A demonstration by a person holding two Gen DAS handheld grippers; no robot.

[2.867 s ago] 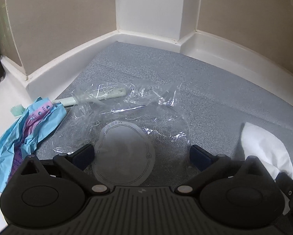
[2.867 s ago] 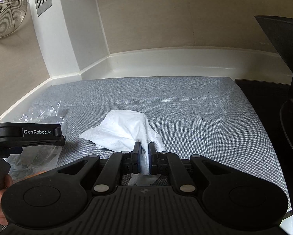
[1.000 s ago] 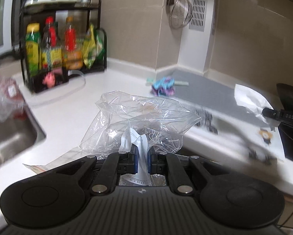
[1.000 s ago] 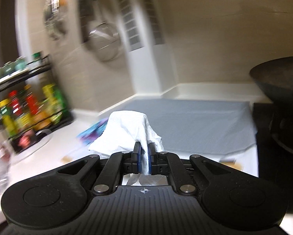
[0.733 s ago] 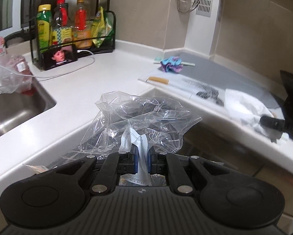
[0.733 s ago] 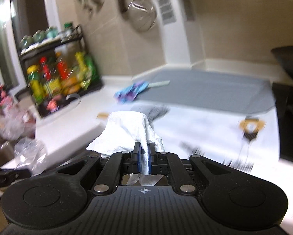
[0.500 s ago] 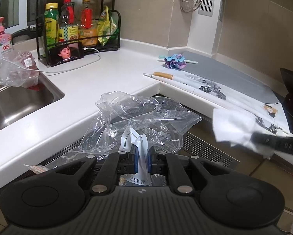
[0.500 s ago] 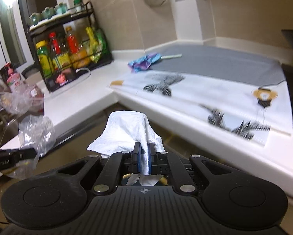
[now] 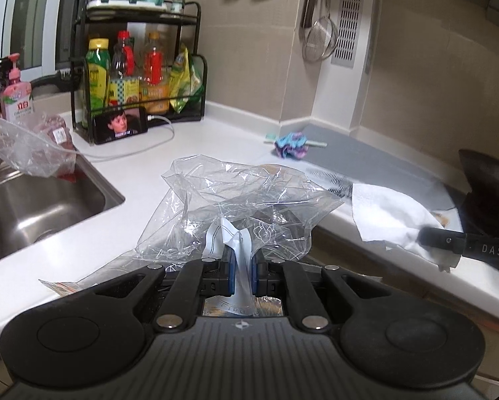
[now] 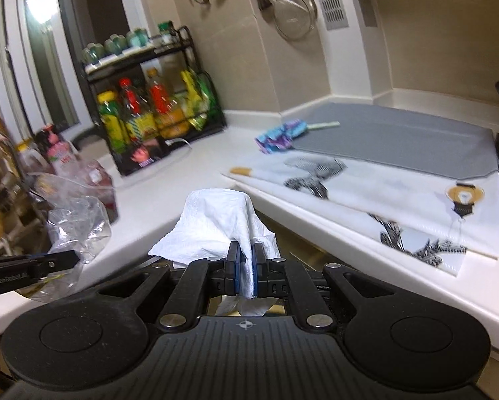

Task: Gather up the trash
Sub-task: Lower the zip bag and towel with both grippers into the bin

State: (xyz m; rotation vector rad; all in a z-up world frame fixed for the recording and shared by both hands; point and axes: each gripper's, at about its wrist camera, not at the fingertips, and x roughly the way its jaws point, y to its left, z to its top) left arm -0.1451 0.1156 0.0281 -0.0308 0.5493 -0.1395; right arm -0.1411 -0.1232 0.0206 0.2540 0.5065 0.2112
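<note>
Trash [image 9: 242, 200] above white kitchen counter [image 9: 189, 153]

Both views are evenly, rather dimly lit with a warm beige cast. Daylight enters from the window [image 10: 39, 10] at the upper left, where the right wrist view shows a blown-out white patch. The white worktop [image 9: 196, 153] reads bright, and the steel sink [image 9: 32, 206] carries soft reflections. Highlights glint on the creases of the clear plastic wrap [image 9: 242, 206]. The left wrist view is fairly sharp, with slight smear on the white tissue [image 9: 392, 220] at the right. The right wrist view is softer: the bottle rack [image 10: 156, 113] and the left edge are motion-blurred. Fisheye distortion bends walls and worktop edges, and the corners darken.
</note>
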